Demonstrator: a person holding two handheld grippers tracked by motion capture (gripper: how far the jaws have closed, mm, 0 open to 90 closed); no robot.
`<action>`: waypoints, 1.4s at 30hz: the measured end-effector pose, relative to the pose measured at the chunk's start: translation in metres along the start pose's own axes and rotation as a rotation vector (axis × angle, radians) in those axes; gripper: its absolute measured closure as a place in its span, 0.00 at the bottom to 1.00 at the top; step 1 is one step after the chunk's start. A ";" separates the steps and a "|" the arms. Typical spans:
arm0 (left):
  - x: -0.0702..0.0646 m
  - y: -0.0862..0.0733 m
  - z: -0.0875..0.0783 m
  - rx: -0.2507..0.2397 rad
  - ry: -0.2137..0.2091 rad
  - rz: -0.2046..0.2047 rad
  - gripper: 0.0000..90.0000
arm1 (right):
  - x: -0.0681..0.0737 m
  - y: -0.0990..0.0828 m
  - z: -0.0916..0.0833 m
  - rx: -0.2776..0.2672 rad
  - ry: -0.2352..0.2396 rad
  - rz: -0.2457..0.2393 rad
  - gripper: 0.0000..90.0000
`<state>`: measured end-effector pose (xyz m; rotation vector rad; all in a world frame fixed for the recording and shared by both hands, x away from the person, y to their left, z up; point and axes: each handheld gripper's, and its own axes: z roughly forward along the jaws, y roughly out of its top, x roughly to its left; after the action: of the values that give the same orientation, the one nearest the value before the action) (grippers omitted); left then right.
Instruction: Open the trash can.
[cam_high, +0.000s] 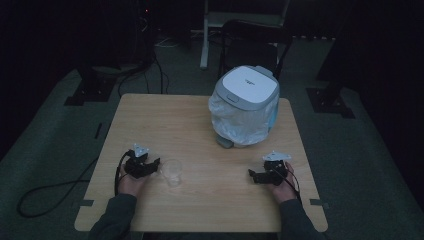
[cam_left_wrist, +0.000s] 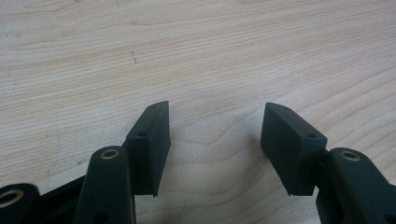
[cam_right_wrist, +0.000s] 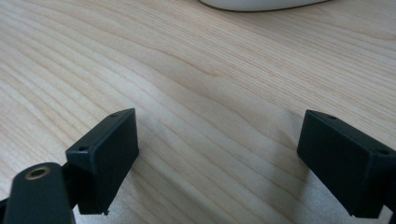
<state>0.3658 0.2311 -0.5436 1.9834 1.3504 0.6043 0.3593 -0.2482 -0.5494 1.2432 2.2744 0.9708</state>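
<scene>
The left gripper (cam_high: 159, 163) rests on the wooden surface (cam_high: 200, 125) at the near left with its jaws apart and nothing between them, just left of a clear cup (cam_high: 172, 172) whose see-through wall is hard to make out in the dim high view. The right gripper (cam_high: 251, 173) lies at the near right, jaws also apart over bare wood. A white-lidded bin (cam_high: 246, 104) lined with a pale bag stands at the far right, its pale base cut off at the top edge of the right gripper view.
</scene>
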 end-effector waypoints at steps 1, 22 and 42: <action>-0.001 0.000 -0.001 0.001 0.002 -0.002 0.47 | 0.001 0.000 0.000 0.000 -0.008 0.006 0.13; -0.004 -0.002 -0.002 0.003 -0.005 0.003 0.45 | 0.007 0.002 -0.010 0.002 -0.005 0.013 0.75; -0.004 -0.002 -0.002 0.002 -0.007 0.002 0.45 | 0.005 0.027 -0.020 -0.057 0.002 0.022 1.00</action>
<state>0.3617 0.2287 -0.5436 1.9870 1.3450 0.5962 0.3599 -0.2417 -0.5157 1.2461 2.2237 1.0374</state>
